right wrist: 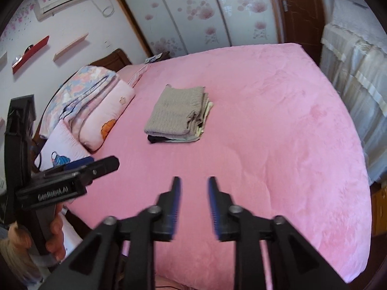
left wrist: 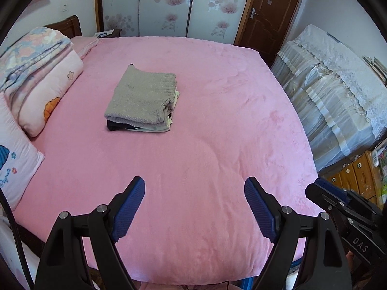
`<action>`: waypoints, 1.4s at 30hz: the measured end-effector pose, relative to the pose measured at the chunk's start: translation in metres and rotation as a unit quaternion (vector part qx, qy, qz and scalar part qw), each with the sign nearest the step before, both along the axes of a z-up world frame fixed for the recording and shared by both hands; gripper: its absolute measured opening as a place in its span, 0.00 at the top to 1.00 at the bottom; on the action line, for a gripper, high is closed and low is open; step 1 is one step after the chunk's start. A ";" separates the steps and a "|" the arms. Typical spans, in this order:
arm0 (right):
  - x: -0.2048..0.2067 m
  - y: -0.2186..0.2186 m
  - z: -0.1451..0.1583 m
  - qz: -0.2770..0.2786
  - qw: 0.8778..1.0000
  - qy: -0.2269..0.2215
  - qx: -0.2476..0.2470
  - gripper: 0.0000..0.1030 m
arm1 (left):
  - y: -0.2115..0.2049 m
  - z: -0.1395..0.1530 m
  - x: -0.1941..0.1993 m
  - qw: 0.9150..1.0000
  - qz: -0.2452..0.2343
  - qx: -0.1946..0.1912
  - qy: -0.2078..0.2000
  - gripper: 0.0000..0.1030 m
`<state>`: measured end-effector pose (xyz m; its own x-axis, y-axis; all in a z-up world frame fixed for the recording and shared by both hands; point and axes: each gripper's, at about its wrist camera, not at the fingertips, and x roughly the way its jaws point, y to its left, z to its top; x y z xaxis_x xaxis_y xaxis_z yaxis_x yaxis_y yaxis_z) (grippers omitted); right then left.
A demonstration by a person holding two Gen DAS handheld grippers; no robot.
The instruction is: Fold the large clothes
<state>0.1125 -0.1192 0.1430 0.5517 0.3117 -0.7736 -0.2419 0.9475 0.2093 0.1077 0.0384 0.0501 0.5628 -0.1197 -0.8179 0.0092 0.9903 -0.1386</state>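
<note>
The folded grey knitted garment point(left wrist: 141, 97) lies on top of a small stack of folded clothes point(left wrist: 145, 125) (a black piece and some pale ones show at the stack's near edge), out on the pink plush bedspread point(left wrist: 217, 133). Both grippers hang over the bed's near edge, pointing down and forward, and the stack sits well ahead of them and to the left of each one's centre line. Nothing lies between either pair of jaws.

The left gripper point(left wrist: 194, 203) has its blue-padded fingers point(left wrist: 129, 207) spread wide, with only bare bedspread between them. The right gripper point(right wrist: 194, 205) stands part-way open, its pads a narrow gap apart and empty; that view is slightly blurred. In the right wrist view the left gripper point(right wrist: 96, 166) shows at the left edge, held in a hand point(right wrist: 55, 239), which puts it on the side nearer the stack.

The grey garment's long axis runs away from the grippers, slightly slanted, with its ribbed hem at the far right corner and its rolled fold facing the near edge. Judging from how neatly it lies, this piece looks finished, and no unfolded garment is visible on the bed. If the stack is to be touched again, the left gripper would reach it sooner, coming at its near short edge; the right would have to cross leftward.

Pillows and a folded floral quilt point(left wrist: 31, 55) lie along the bed's left side, apart from the stack.
</note>
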 end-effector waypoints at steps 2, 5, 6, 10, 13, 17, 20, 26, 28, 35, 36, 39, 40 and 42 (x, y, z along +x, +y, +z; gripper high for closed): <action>-0.013 0.002 0.002 -0.005 0.999 -0.023 -0.023 0.62 | -0.008 0.000 -0.012 1.000 0.007 0.010 -0.006 0.19; -0.026 0.005 0.004 -0.010 0.998 -0.041 -0.044 0.62 | -0.016 -0.002 -0.023 1.000 0.015 0.020 -0.009 0.19; -0.029 0.005 0.005 -0.010 0.998 -0.044 -0.047 0.62 | -0.018 -0.003 -0.027 1.000 0.016 0.019 -0.010 0.19; -0.038 0.003 0.006 -0.011 0.997 -0.048 -0.051 0.62 | -0.022 -0.005 -0.031 1.000 0.021 0.020 -0.009 0.19; -0.039 0.002 0.008 -0.008 0.997 -0.050 -0.052 0.61 | -0.024 -0.003 -0.034 0.999 0.024 0.022 -0.011 0.19; -0.041 -0.001 0.011 -0.006 0.997 -0.057 -0.055 0.51 | -0.024 -0.002 -0.036 0.999 0.030 0.020 -0.014 0.19; -0.042 -0.004 0.011 -0.008 0.997 -0.056 -0.051 0.47 | -0.028 -0.004 -0.037 0.999 0.032 0.025 -0.012 0.19; -0.039 -0.004 0.009 -0.006 0.998 -0.047 -0.049 0.47 | -0.038 -0.004 -0.037 0.999 0.026 0.045 -0.012 0.19; -0.039 -0.004 0.009 -0.005 0.998 -0.047 -0.049 0.47 | -0.040 -0.003 -0.038 0.998 0.028 0.051 -0.015 0.19; -0.038 -0.005 0.007 -0.010 0.998 -0.039 -0.043 0.47 | -0.046 -0.001 -0.043 0.998 0.027 0.060 -0.019 0.19; -0.038 -0.006 0.006 -0.011 0.998 -0.038 -0.041 0.47 | -0.046 -0.001 -0.043 0.998 0.027 0.060 -0.019 0.19; -0.038 -0.008 0.004 -0.014 0.999 -0.031 -0.035 0.47 | -0.047 -0.001 -0.045 0.998 0.027 0.062 -0.018 0.19; -0.038 -0.008 0.003 -0.014 0.999 -0.028 -0.034 0.47 | -0.047 -0.002 -0.045 0.998 0.027 0.062 -0.015 0.19; -0.037 -0.010 0.001 -0.016 0.999 -0.022 -0.032 0.47 | -0.048 -0.003 -0.045 0.998 0.028 0.061 -0.012 0.19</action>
<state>0.0754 -0.1288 0.1443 0.5937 0.2451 -0.7665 -0.2196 0.9657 0.1387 0.0628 -0.0096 0.0474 0.5853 0.0124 -0.8107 -0.0439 0.9989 -0.0164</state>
